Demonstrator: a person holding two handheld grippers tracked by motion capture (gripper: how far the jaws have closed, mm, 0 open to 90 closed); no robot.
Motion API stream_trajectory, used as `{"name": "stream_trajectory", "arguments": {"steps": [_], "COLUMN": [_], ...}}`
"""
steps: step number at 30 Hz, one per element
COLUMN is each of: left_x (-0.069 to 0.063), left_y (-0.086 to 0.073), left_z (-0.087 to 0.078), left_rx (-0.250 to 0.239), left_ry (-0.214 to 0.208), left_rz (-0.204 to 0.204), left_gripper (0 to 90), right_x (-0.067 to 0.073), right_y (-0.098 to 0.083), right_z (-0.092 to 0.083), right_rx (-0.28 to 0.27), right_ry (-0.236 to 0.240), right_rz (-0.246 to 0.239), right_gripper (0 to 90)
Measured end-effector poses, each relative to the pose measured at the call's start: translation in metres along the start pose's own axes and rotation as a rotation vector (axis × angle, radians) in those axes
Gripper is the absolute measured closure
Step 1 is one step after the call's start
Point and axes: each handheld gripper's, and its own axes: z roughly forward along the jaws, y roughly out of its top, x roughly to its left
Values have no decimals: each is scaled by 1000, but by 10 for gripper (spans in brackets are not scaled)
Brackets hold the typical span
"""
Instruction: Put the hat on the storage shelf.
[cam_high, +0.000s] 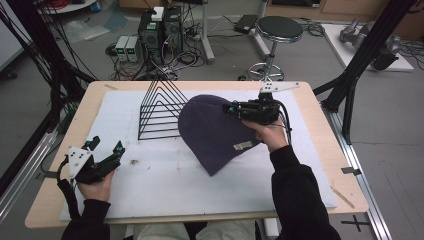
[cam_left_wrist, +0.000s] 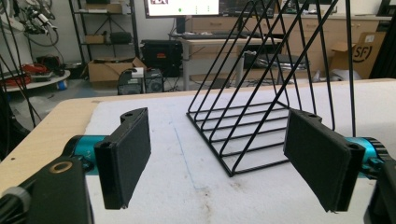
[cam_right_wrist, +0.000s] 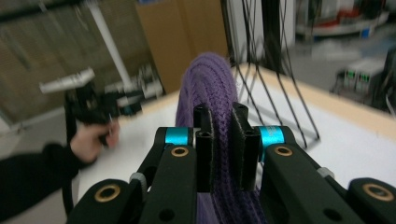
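Note:
A dark purple knit beanie (cam_high: 212, 132) hangs lifted at its right edge, its lower tip trailing on the white mat (cam_high: 150, 190). My right gripper (cam_high: 233, 109) is shut on the beanie's rim; in the right gripper view the purple knit (cam_right_wrist: 211, 88) is pinched between the two black jaws of that gripper (cam_right_wrist: 220, 140). A black wire rack (cam_high: 159, 109) of triangular dividers stands just left of the beanie. My left gripper (cam_high: 106, 146) rests low at the mat's left side, open, nothing between its pads (cam_left_wrist: 130, 151); the rack (cam_left_wrist: 261, 112) lies ahead of it.
The mat covers a wooden table (cam_high: 320, 150) with bare edges at left and right. Beyond the far edge stand a black stool (cam_high: 278, 30), computer boxes (cam_high: 160, 30) and loose cables. Black frame posts (cam_high: 360, 65) rise at the table's right side.

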Motion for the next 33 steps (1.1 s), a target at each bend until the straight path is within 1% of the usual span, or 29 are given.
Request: {"name": "stream_trajectory", "arguments": {"steps": [3,5,7,9,11,13,14,15,17,19,20,25,27,28,29,31,33], "left_x": [0,0,0,0,0,-1,-2,-2,-4,-7,-7,-13,-16,-18,-20,-25,-31], "left_y": [0,0,0,0,0,1,1,1,1,2,2,4,6,7,8,11,12], "left_z": [0,0,0,0,0,0,1,1,2,2,2,4,4,5,5,8,12], "left_rx": [6,3,-5,-5,-8,-10,-16,-12,-14,-16,-15,-17,-24,-26,-27,-27,-21], "left_ry": [-9,-12,-16,-17,-22,-29,-36,-41,-50,-61,-65,-95,-121,-149,-167,-234,-307], "left_rz": [-12,-12,-12,-12,-16,-19,-22,-16,-16,-16,-10,-14,-18,-21,-25,-48,-74], "left_gripper": [233,233,233,232,232,232,232,231,229,229,228,227,225,223,223,221,219], "right_x": [5,7,8,11,13,15,17,19,23,26,28,38,41,43,45,48,52], "right_y": [5,8,10,12,14,16,17,19,22,23,24,28,30,30,31,33,35], "right_z": [-2,-3,-3,-4,-5,-5,-5,-5,-5,-4,-3,0,2,3,4,6,8], "right_rx": [-104,-154,-193,-224,-257,-268,-268,-266,-259,-255,-255,-255,-256,-256,-258,-259,-257], "right_ry": [29,46,54,59,84,93,108,109,122,124,132,156,173,177,182,198,205], "right_rz": [-4,-4,0,-9,-16,-33,-38,-53,-64,-79,-86,-112,-117,-123,-131,-137,-154], "right_gripper": [823,823,823,823,823,823,823,823,823,823,823,823,823,823,823,823,823]}}
